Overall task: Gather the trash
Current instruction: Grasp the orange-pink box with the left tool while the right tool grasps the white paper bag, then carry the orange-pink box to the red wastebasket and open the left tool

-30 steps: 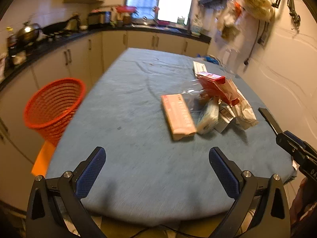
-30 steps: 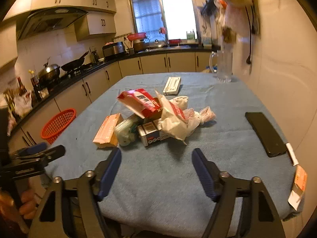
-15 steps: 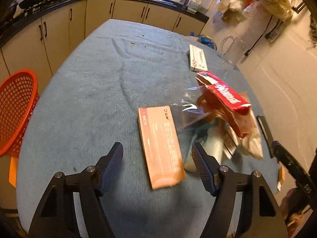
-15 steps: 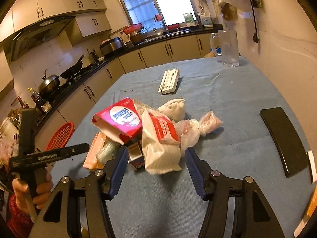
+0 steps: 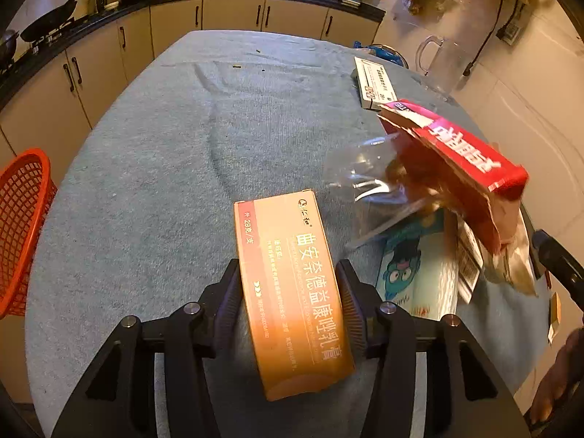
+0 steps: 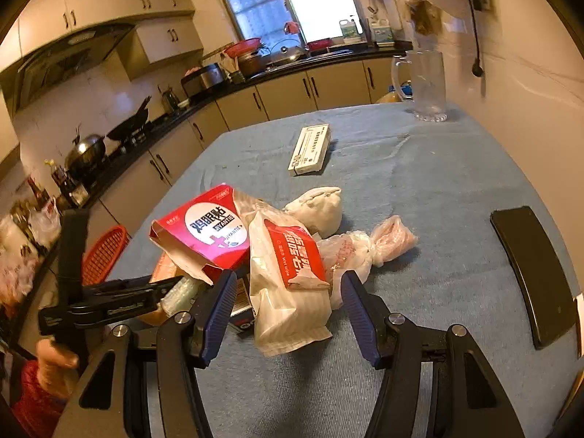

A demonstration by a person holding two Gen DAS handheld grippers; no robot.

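Observation:
A heap of trash lies on the blue-covered table (image 5: 146, 182). My left gripper (image 5: 288, 288) is shut on a long orange carton (image 5: 292, 284), its jaws pressing both long sides. Beside it lie a torn red box (image 5: 460, 157), clear plastic (image 5: 365, 182) and a tissue pack (image 5: 412, 277). In the right wrist view my right gripper (image 6: 288, 306) is open, its jaws on either side of a white-and-red wet-wipes pack (image 6: 288, 281). The red box (image 6: 208, 230), a knotted plastic bag (image 6: 365, 248) and a white lump (image 6: 317, 208) lie just beyond.
An orange mesh basket (image 5: 22, 226) stands off the table's left edge; it also shows in the right wrist view (image 6: 104, 252). A white carton (image 6: 310, 149) and a glass pitcher (image 6: 423, 84) sit further back. A black phone (image 6: 529, 270) lies at the right.
My left gripper moved forward and closed on the orange carton. My right gripper advanced so the wet-wipes pack now sits between its open jaws.

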